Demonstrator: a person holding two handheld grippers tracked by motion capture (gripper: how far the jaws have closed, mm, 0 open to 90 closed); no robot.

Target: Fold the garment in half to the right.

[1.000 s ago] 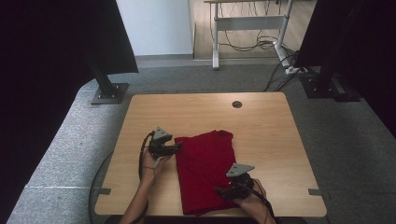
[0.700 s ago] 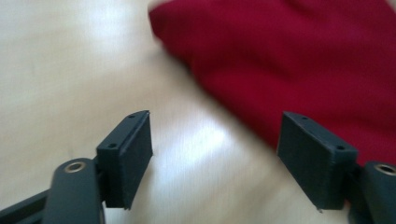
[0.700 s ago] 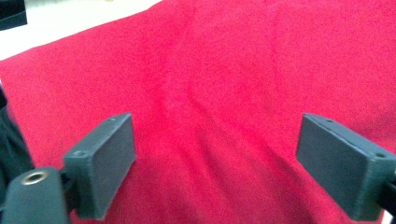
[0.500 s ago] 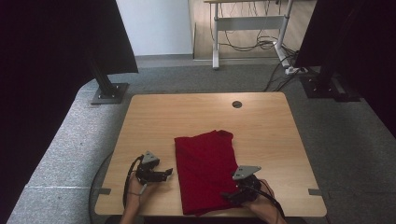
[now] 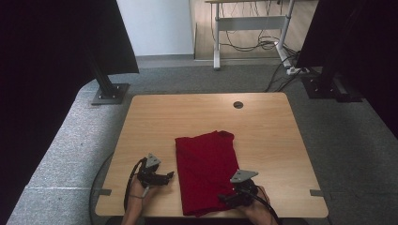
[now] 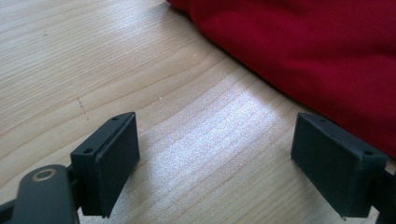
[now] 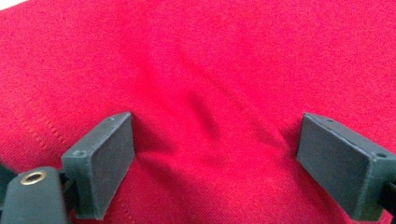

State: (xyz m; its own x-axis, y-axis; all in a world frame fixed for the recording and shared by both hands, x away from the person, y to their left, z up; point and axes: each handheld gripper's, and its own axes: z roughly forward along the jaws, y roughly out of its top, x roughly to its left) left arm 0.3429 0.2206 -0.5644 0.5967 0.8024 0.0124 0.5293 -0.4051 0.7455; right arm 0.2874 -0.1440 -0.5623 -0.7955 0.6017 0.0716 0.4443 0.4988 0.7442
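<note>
A folded red cloth (image 5: 206, 168) lies flat on the wooden table (image 5: 197, 117), toward its front middle. My left gripper (image 5: 170, 175) rests low on bare wood just left of the cloth's edge (image 6: 299, 51), jaws open with nothing between them (image 6: 217, 177). My right gripper (image 5: 222, 198) sits at the cloth's front right corner, pointing left. Its jaws stand open right over the red fabric (image 7: 219, 70), with a slight wrinkle between the pads (image 7: 107, 154).
A round cable hole (image 5: 238, 104) sits near the table's far edge. Black stands (image 5: 110, 91) and dark curtains flank the table on grey carpet. Bare wood stretches across the far half and both sides of the cloth.
My left gripper has drawn back from the cloth's upper left edge toward the front left of the table. My right gripper slid a little nearer the front edge.
</note>
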